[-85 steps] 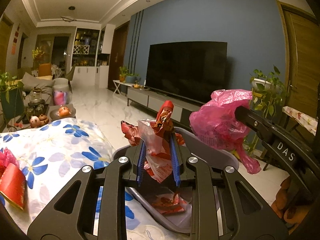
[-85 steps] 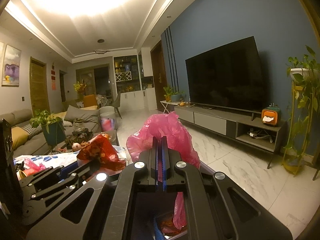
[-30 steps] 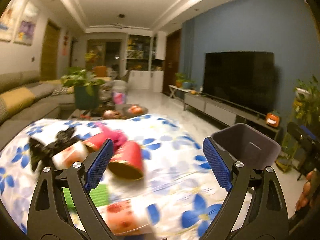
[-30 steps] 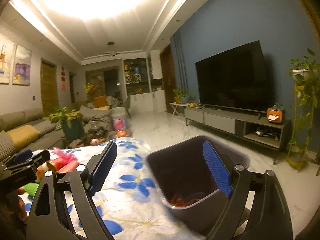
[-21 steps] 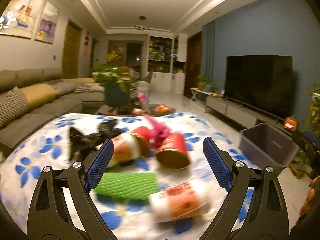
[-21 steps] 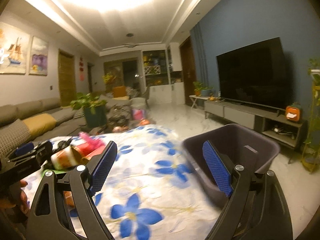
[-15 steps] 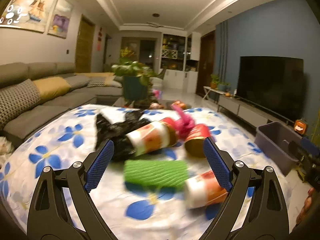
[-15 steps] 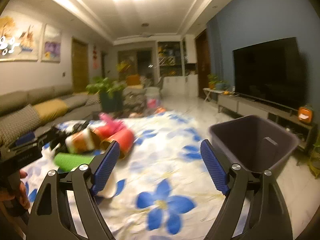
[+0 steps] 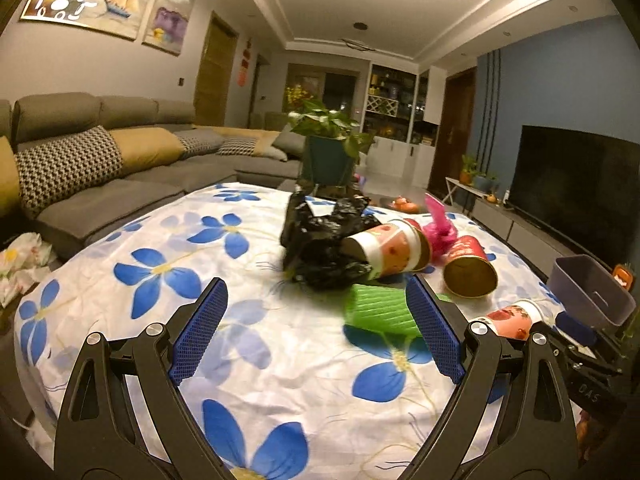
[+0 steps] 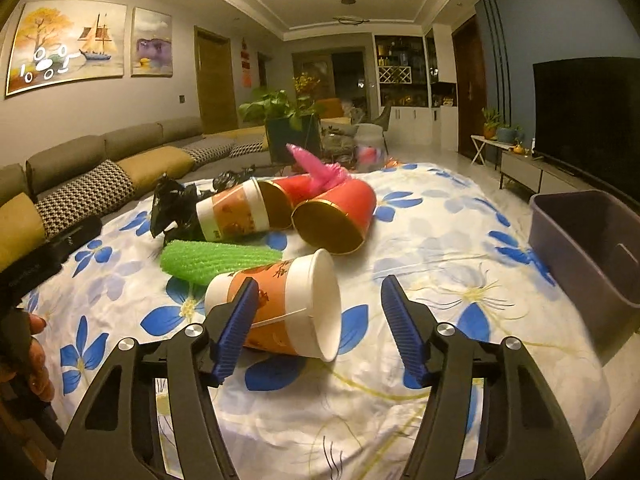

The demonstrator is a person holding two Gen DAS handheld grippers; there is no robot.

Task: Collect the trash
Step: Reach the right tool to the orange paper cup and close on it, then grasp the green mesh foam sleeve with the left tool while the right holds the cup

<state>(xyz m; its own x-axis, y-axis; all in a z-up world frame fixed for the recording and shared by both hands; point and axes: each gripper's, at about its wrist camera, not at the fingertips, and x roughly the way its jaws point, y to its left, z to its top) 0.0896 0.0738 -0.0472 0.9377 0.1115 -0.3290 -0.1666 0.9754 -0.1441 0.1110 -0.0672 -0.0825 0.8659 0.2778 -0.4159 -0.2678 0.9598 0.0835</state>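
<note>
Both grippers dumped their stuff and swung away from the bin [image 10: 592, 240]. The left gripper [image 9: 316, 332] and right gripper [image 10: 316, 320] now gape wide over the table [image 9: 120, 280], the right one at a tipped paper cup [image 10: 296, 304].

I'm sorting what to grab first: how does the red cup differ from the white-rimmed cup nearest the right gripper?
The red cup is plain red outside with a gold lining; the near cup is orange-patterned with white bands and a white inside. The red cup lies farther back, against the pile by the pink bag; the near cup lies apart, right in front of the open right gripper. Both lie on their sides on the floral cloth, mouths toward the camera.
</note>
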